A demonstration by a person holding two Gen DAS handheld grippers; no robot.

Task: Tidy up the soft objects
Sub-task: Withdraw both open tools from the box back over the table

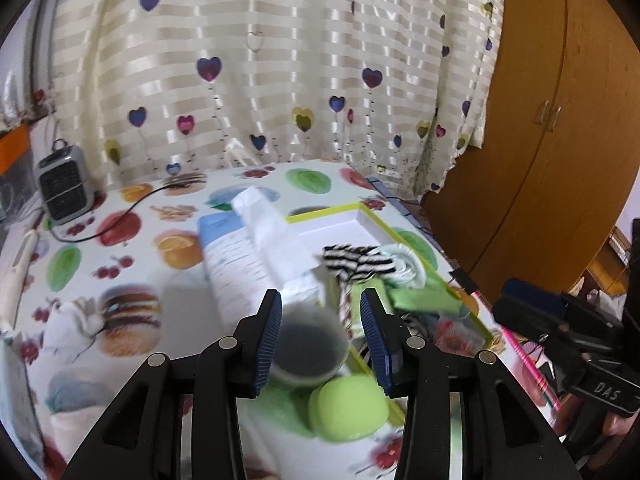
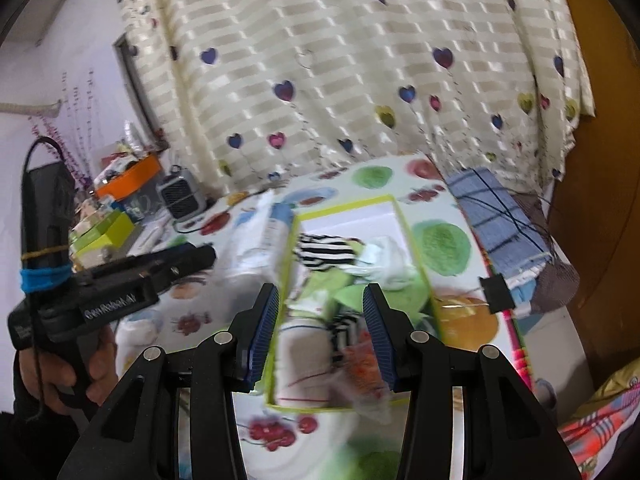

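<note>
Soft black-and-white striped cloth (image 2: pixel 324 254) is lying inside the lime-rimmed white tray (image 2: pixel 400 216), straight ahead of our released, empty right gripper (image 2: pixel 320 332), which we are holding nearer than the equally open left gripper (image 1: pixel 320 344).

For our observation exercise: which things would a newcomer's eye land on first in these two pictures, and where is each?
Probably the green-rimmed tray in the middle of the fruit-print tablecloth, heaped with soft things, a black-and-white striped cloth on top. Next, the green ball outside the tray's near corner, below the open left tool.

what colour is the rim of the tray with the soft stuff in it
Lime green, with a white inside. The tray rim shows best in the right wrist view.
</note>
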